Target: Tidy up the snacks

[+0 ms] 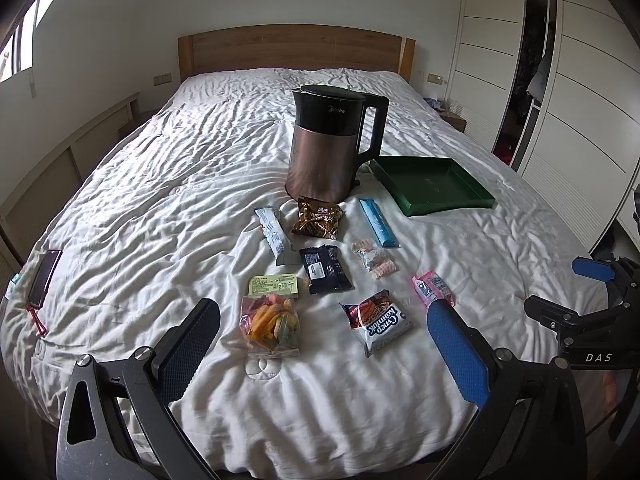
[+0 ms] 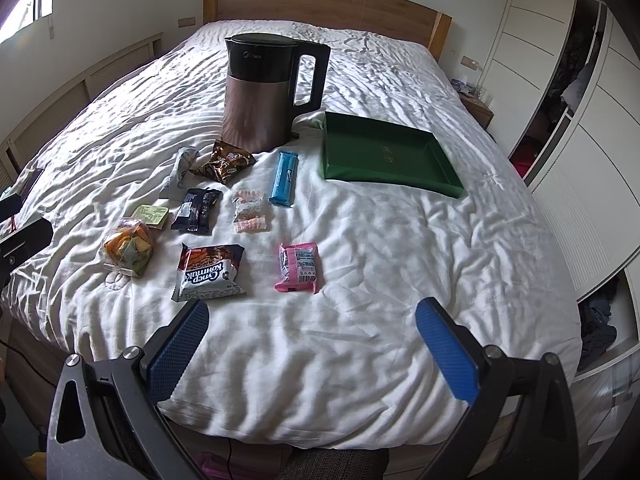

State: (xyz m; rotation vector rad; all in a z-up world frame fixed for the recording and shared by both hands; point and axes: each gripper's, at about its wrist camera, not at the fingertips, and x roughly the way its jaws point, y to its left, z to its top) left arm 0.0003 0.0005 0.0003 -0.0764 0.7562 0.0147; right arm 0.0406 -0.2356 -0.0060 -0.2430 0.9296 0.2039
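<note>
Several snack packets lie on the white bedsheet (image 1: pixel 160 184) in front of a kettle. Among them are a clear bag of coloured chips (image 1: pixel 272 324) (image 2: pixel 128 248), a white and blue packet (image 1: pixel 376 322) (image 2: pixel 210 272), a pink packet (image 1: pixel 434 288) (image 2: pixel 298 268), a dark navy packet (image 1: pixel 326 270) and a blue bar (image 1: pixel 378 222) (image 2: pixel 284 178). A green tray (image 1: pixel 432 188) (image 2: pixel 384 156) sits to their right with nothing in it. My left gripper (image 1: pixel 323 308) hovers open above the near packets. My right gripper (image 2: pixel 314 307) hangs open over bare sheet, near the bed's front edge.
A copper and black kettle (image 1: pixel 328 148) (image 2: pixel 268 96) stands upright behind the snacks, beside the tray. A dark phone (image 1: pixel 44 278) lies at the bed's left edge. A wooden headboard (image 1: pixel 296 50) is at the far end, and white wardrobes (image 1: pixel 580 100) line the right side.
</note>
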